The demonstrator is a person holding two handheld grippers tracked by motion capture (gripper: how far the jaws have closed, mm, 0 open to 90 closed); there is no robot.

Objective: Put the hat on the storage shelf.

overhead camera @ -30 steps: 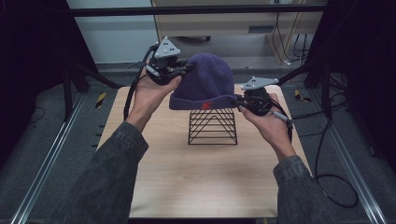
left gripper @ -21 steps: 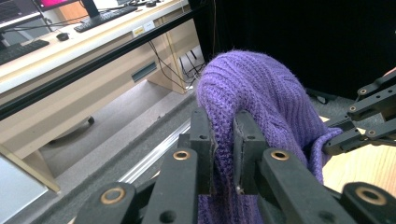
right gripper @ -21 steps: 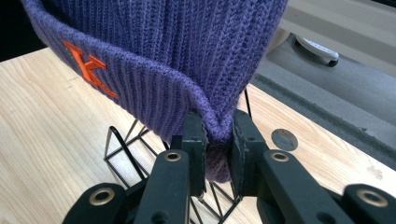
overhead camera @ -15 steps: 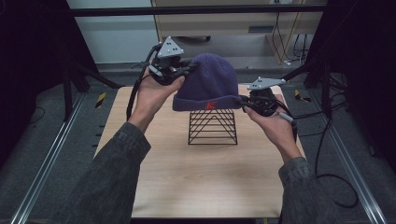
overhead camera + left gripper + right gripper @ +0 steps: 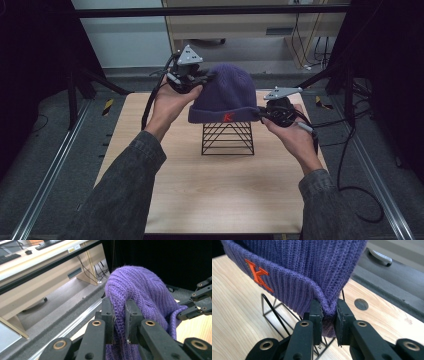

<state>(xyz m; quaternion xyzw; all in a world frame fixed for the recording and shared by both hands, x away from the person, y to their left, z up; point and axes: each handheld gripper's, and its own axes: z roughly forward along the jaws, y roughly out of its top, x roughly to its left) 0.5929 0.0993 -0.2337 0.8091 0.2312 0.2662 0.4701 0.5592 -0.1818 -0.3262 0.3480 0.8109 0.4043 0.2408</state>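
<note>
A purple knitted beanie (image 5: 227,95) with an orange letter on its folded brim hangs in the air just above a black wire stand (image 5: 227,138) at the table's middle. My left gripper (image 5: 202,79) is shut on the hat's upper left side, a fold of knit (image 5: 119,315) pinched between its jaws. My right gripper (image 5: 262,114) is shut on the brim's right corner (image 5: 328,311), low beside the stand. The far gripper's black links (image 5: 197,300) reach the hat's edge in the left gripper view. The stand's wires (image 5: 274,312) show under the brim.
The light wooden table (image 5: 215,190) has free surface in front of the stand and to both sides. A round hole (image 5: 361,304) sits in the tabletop near its far edge. Black cables (image 5: 350,165) trail off the right side. Metal rails (image 5: 50,170) flank the table.
Both hands have carried the beanie slightly up and toward the far side; it now hangs a little higher over the wire stand. Both grips are unchanged.
</note>
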